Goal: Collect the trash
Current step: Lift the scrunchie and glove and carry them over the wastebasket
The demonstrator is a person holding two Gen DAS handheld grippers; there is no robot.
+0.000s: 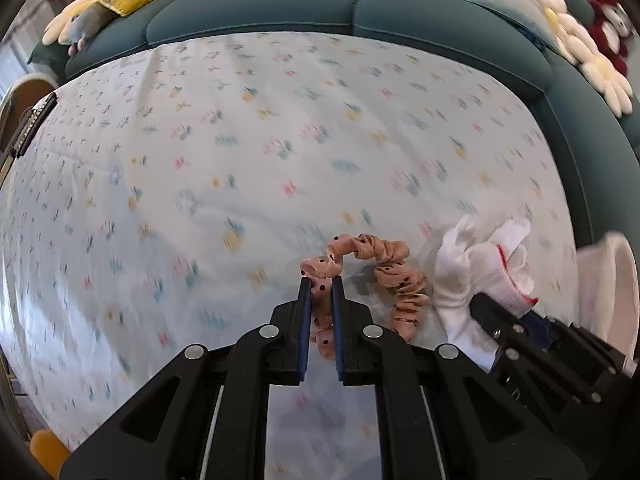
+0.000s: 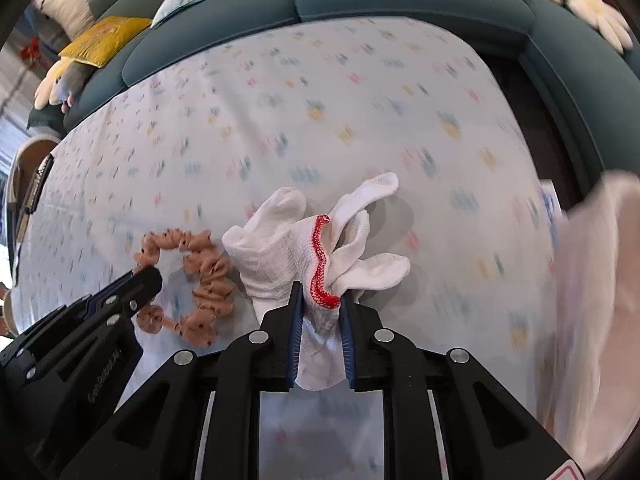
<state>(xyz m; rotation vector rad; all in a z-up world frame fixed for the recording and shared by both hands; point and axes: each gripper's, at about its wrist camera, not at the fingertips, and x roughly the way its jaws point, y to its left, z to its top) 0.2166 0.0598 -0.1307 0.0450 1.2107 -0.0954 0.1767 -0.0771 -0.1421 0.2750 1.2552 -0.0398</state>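
The patterned sheet (image 1: 240,140) spreads ahead of both claws, with the teal sofa back (image 1: 360,12) at its far edge, and the pale pink bin (image 2: 592,300) stands just off to the right of the right gripper (image 2: 320,300), blurred and only partly in frame. That bin is probably where the trash goes, so the coming move turns on it lying to the right of both claws, nearer the right hand than the left. The right gripper is clamped on the cuff of a white glove (image 2: 280,240) with a red hem, whose fingers fan out forward beyond the tips. The left gripper (image 1: 320,280), just to the left of the right one, is pinched on one side of a pink dotted scrunchie (image 1: 384,268); the rest of the loop curls forward and to the right of its jaws, almost reaching the glove. Judged from this, the right hand has the shorter path; the left would have to follow behind it.
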